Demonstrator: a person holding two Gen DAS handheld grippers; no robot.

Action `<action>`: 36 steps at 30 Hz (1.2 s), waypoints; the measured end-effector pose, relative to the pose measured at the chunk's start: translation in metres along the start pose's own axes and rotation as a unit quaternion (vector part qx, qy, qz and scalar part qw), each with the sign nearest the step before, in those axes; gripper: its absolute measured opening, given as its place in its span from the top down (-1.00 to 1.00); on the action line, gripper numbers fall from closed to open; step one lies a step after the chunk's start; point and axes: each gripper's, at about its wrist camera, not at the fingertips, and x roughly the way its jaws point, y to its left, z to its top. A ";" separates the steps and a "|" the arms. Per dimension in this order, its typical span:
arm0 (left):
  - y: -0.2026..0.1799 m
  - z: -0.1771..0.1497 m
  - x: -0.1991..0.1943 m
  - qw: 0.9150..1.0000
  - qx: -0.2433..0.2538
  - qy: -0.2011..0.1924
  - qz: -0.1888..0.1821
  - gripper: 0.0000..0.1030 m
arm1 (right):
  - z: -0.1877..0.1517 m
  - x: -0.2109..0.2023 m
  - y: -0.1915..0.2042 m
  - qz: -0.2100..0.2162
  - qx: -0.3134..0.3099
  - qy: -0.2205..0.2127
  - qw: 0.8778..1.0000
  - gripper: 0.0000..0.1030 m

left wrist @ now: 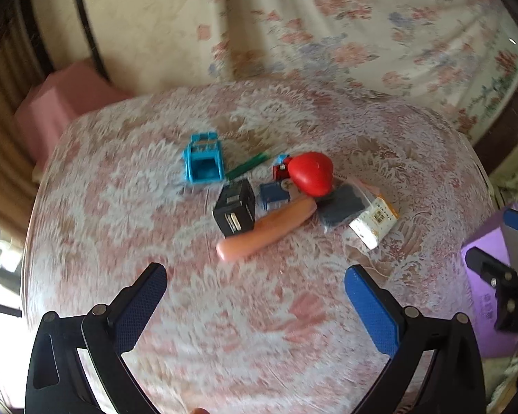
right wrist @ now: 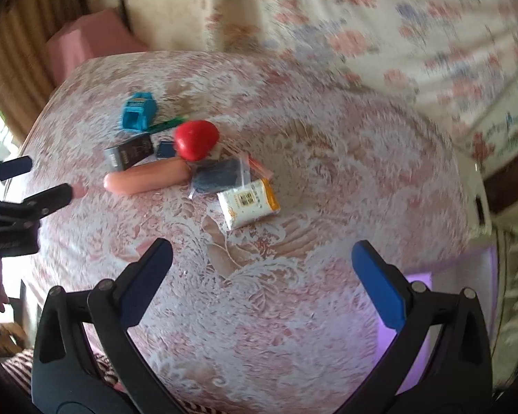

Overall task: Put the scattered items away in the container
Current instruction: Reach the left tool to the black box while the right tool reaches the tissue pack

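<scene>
1. On the white-and-orange packet (right wrist: 248, 203), lying on the tabletop (right wrist: 328, 172) toward its right edge, you see a printed label block with dark characters, too blurred to read.
2. On the purple container (left wrist: 483, 296) at the tabletop's right edge, you see faint pale markings, also unreadable.
3. You will find no other legible text, brand or number in either view.

The heart (left wrist: 310, 173) lies right of the cube (left wrist: 234, 207), behind the sausage (left wrist: 266, 229).

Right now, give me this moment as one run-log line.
left gripper: open, empty | right gripper: open, empty | items on table: red heart, pink tube, black cube | purple container: table's right edge
</scene>
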 end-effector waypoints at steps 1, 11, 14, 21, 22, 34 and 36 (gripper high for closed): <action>0.005 0.000 0.005 1.000 0.008 -0.005 -0.004 -1.00 | -0.002 0.004 -0.001 -0.002 0.012 0.004 1.000 -1.00; 0.056 -0.014 0.075 0.992 -0.021 0.048 -0.111 -0.90 | -0.022 0.041 -0.001 0.016 0.091 0.026 0.995 -0.99; 0.061 -0.010 0.087 0.989 -0.035 0.053 -0.132 -0.86 | -0.028 0.053 0.003 0.017 0.102 0.035 0.994 -0.89; 0.051 0.017 0.112 0.987 -0.036 0.052 -0.144 -0.85 | -0.031 0.071 0.017 0.023 0.113 0.043 0.992 -0.67; 0.050 0.020 0.116 0.988 -0.038 0.055 -0.139 -0.85 | -0.030 0.072 0.019 0.023 0.114 0.041 0.992 -0.66; 0.054 0.029 0.168 0.979 -0.089 0.109 -0.150 -0.35 | -0.020 0.098 0.007 0.041 0.162 0.043 0.985 -0.58; 0.055 0.028 0.170 0.978 -0.091 0.107 -0.155 -0.33 | -0.020 0.107 -0.001 0.052 0.191 0.047 0.979 -0.50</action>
